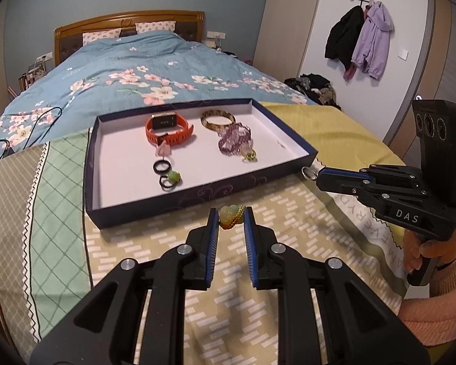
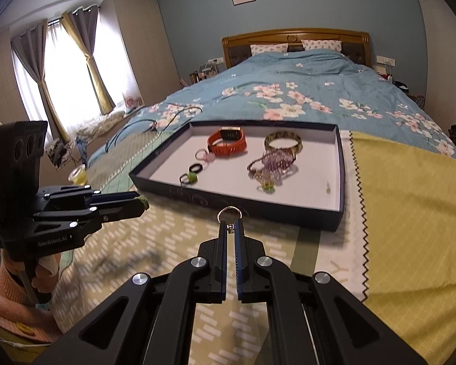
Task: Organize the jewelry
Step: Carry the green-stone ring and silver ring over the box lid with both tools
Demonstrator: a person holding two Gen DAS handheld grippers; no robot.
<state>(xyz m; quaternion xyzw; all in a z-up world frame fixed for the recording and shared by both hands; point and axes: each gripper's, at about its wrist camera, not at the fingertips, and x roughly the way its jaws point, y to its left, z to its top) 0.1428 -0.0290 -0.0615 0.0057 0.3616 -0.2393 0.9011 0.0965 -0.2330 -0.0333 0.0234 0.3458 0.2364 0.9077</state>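
On the bed, at twelve o'clock from both grippers, the tray [image 1: 291, 149] already holds a rubbery orange watch [image 1: 169, 130], a hard bangle [image 1: 218, 119], glassy purple beads [image 1: 234, 140] and small rings. Two pieces remain (probably the last): left gripper [image 1: 231, 217] pinches a waxy green pendant [image 1: 230, 216], right gripper [image 2: 230, 228] is clamped on a metal ring [image 2: 229, 213].

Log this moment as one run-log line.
left gripper: shut on green pendant | right gripper: shut on silver ring | tray: ahead, jewelry inside
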